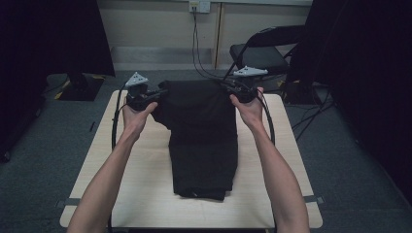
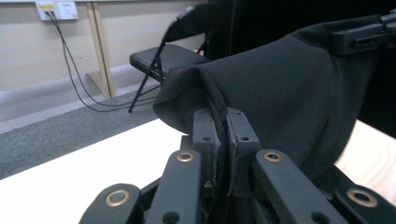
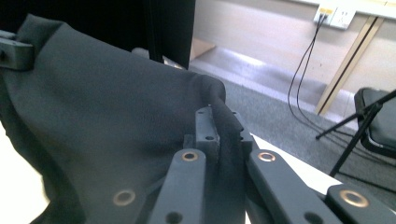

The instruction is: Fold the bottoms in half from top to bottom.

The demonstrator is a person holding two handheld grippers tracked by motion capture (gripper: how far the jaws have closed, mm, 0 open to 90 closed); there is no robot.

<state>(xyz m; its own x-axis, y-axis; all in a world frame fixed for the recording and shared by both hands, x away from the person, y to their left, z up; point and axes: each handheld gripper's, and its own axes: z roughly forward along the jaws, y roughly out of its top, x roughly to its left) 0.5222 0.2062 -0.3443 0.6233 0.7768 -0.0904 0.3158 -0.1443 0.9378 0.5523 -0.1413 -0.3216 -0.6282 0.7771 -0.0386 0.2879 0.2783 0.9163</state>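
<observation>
Black, matte fabric is pinched at one top corner by the left gripper point(image 1: 154, 93), its jaws clamped on a folded hem. Between the hands the garment point(image 1: 201, 141) is held raised at its far edge, the lower part draped limp on the pale wooden table point(image 1: 141, 165). The right gripper point(image 1: 232, 88) is clamped on the opposite corner. The lift appears begun; spreading or folding is judged still undone.

A pale wooden worktop point(image 1: 145, 194) is standing on grey carpet point(image 1: 48, 160). A black folding chair point(image 1: 257, 56) is sitting by the beige wall point(image 1: 155, 24), cables point(image 1: 197, 48) hanging from a socket point(image 1: 199, 6).
</observation>
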